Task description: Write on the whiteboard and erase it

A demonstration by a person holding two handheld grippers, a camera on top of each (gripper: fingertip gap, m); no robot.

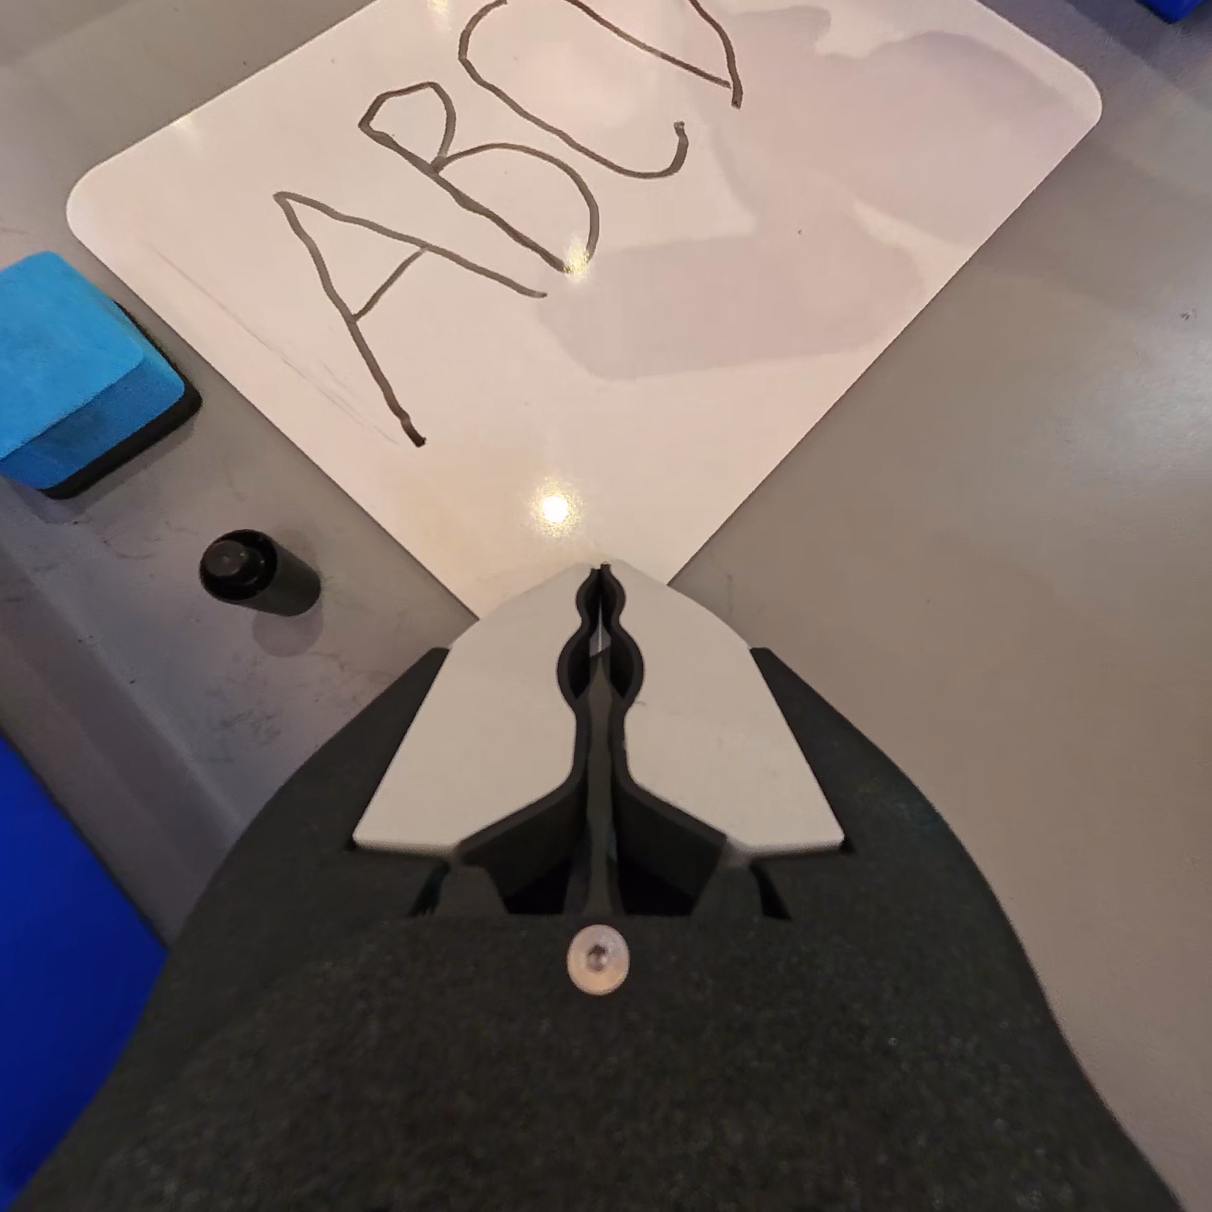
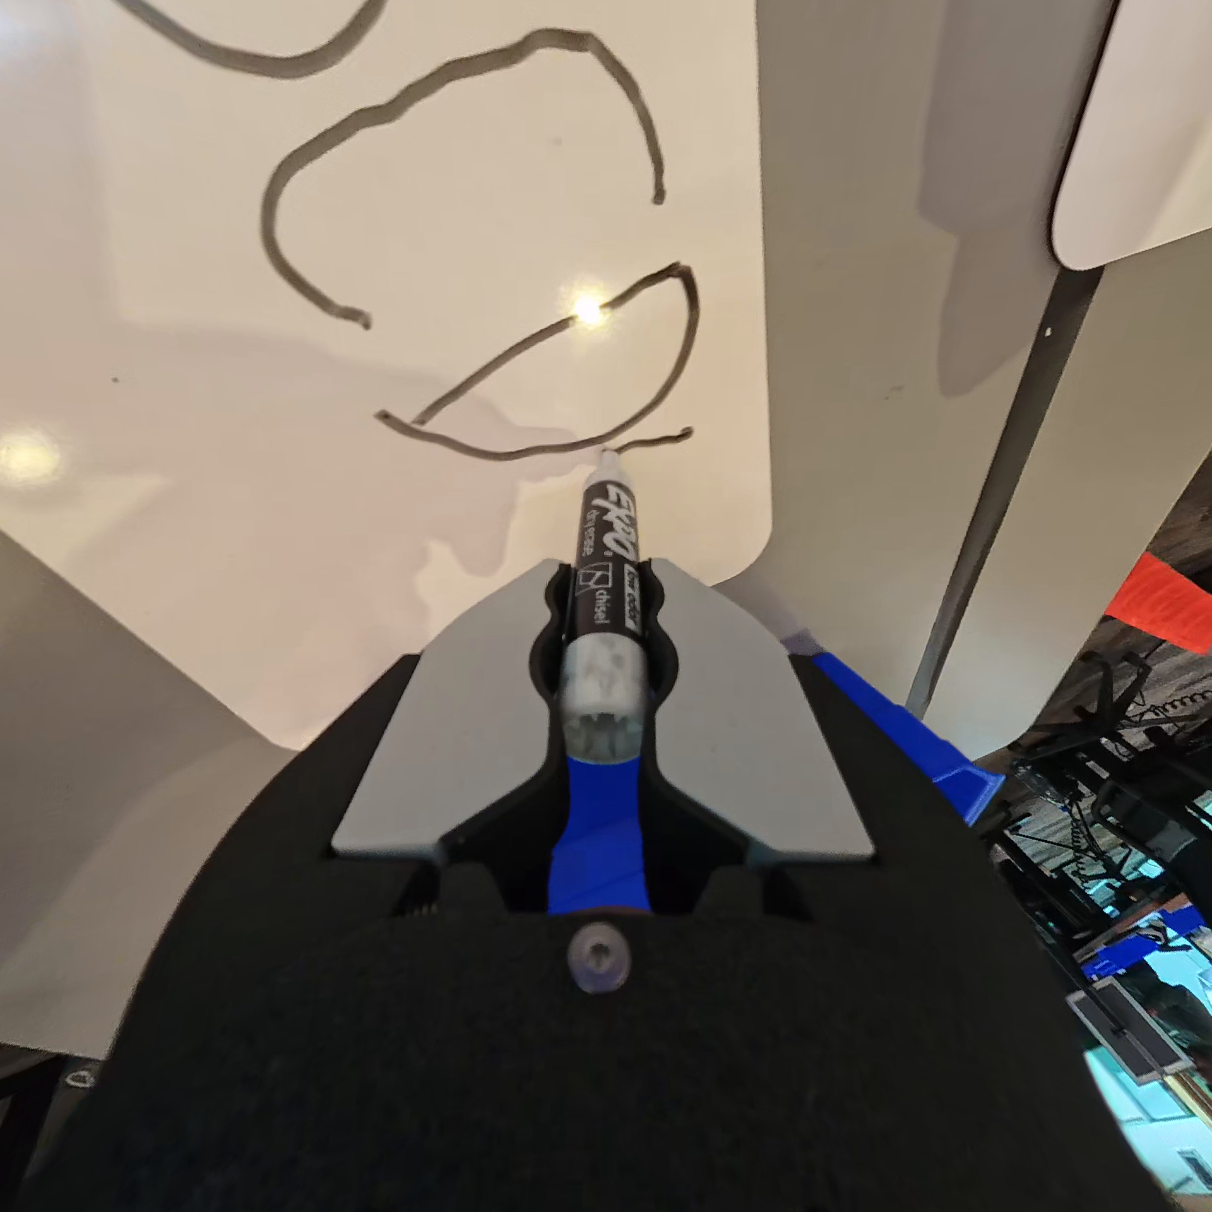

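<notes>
Right wrist view has the right gripper (image 2: 606, 590) clamped round the marker (image 2: 606, 557), tip on the board (image 2: 197, 393) near its right edge (cap (image 1: 259, 572) and eraser (image 1: 72, 367) lie left); a tilt could skid the stroke; left gripper (image 1: 603, 574) is closed, empty.

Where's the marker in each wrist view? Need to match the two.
Left wrist view: marker not in it; only its black cap lies on the table left of the whiteboard.
Right wrist view: marker at centre, clamped in the right gripper, tip at the whiteboard.
Shared landmark: the black handwritten strokes on the board.
</notes>
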